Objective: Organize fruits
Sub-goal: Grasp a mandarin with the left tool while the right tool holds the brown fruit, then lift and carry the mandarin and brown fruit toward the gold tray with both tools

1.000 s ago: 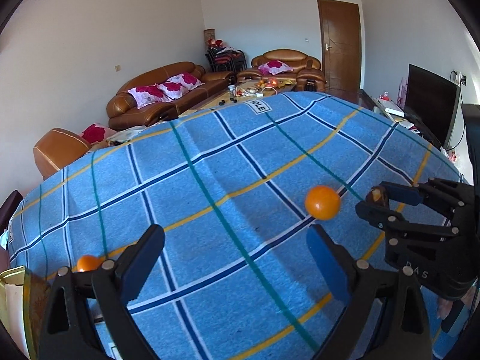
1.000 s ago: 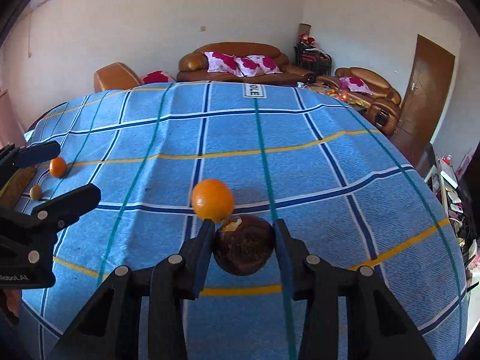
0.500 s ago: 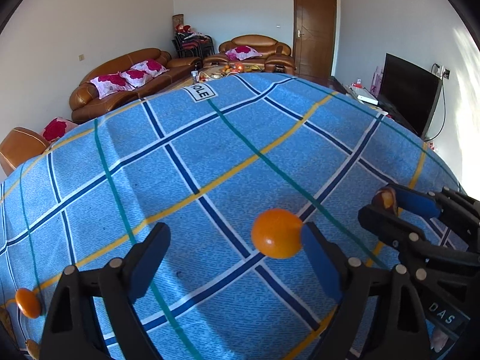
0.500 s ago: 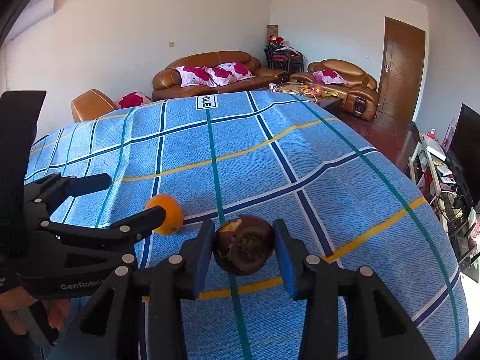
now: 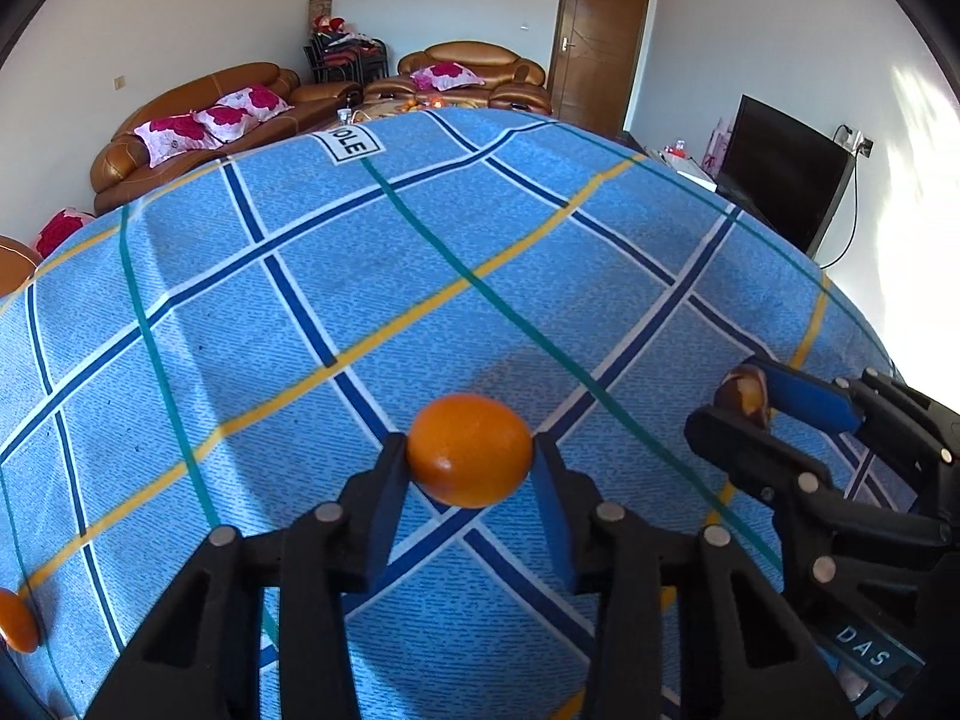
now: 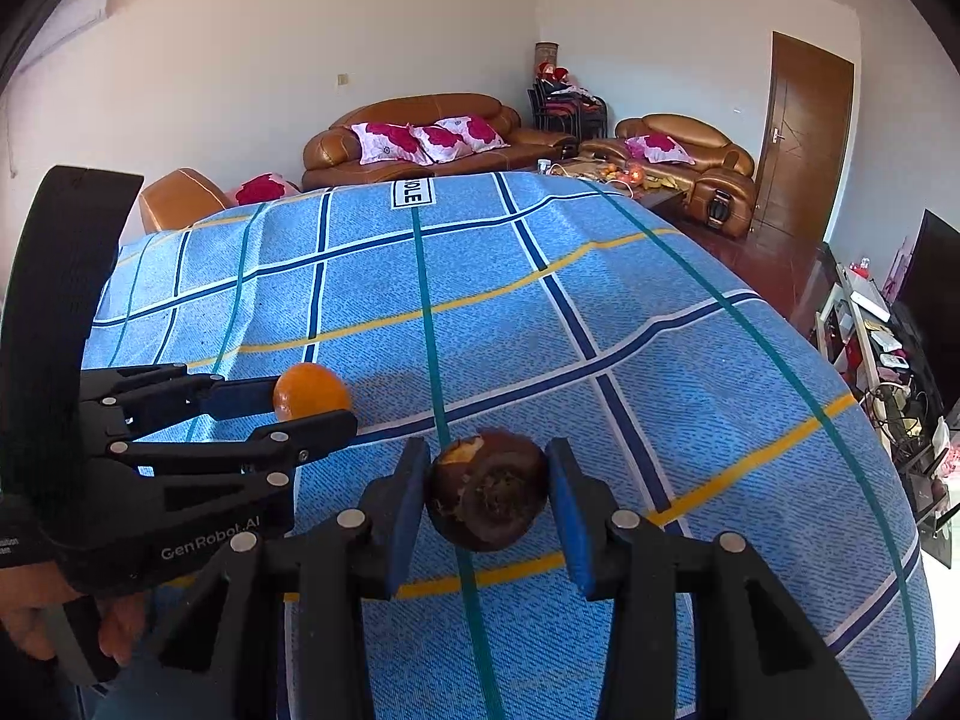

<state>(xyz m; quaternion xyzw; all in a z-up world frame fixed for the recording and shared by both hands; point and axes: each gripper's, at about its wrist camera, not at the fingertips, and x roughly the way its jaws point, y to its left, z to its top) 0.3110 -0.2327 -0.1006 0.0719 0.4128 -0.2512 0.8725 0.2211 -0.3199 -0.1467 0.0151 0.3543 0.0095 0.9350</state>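
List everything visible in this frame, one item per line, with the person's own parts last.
Orange: 1, orange, between the left gripper's fingers.
Dark fruit: 1, brown, damaged skin, between the right gripper's fingers.
Second orange: 1, orange, on the cloth at the left edge of the left view.
Cloth: 1, blue plaid, covering the table.
Sofas: brown leather with pink cushions, behind.
Door: 1, brown, back wall.
TV: 1, black, right.
Left gripper: 1, black, shut on orange.
Right gripper: 1, black, shut on dark fruit.
Hand: 1, holding the left gripper.
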